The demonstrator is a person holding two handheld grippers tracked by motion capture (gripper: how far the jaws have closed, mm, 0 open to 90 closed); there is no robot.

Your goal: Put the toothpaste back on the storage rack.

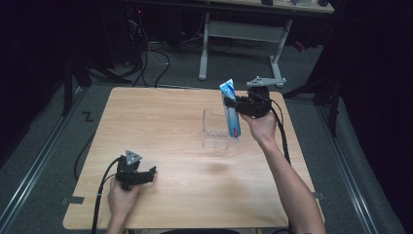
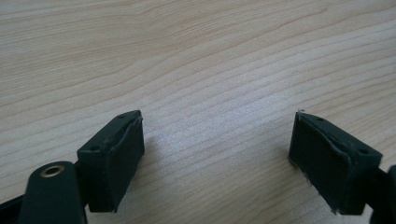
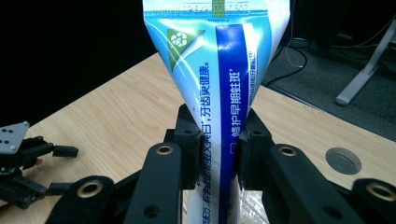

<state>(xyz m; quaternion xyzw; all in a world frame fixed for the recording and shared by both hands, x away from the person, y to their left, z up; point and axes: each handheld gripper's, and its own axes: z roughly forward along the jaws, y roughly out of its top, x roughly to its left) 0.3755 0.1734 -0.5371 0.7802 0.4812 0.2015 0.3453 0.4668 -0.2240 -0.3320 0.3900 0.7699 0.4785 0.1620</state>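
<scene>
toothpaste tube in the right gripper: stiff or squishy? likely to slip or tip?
Likely squishy: the toothpaste tube pinches in visibly where the right gripper clamps it. It looks glossy, so it may slide if the grip loosens. Held upright above the clear plastic organizer, it would probably tip over if stood up unsupported.

Left gripper [image 1: 146,174] agape, right gripper [image 1: 233,105] clamped

black gripper [image 1: 148,174], grey plate, blk cable

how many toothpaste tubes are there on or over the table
1. The toothpaste tube stands upright, clamped in the right gripper, its lower end at the clear plastic organizer on the table. The organizer looks otherwise empty, though its clear walls make that hard to confirm.
</scene>
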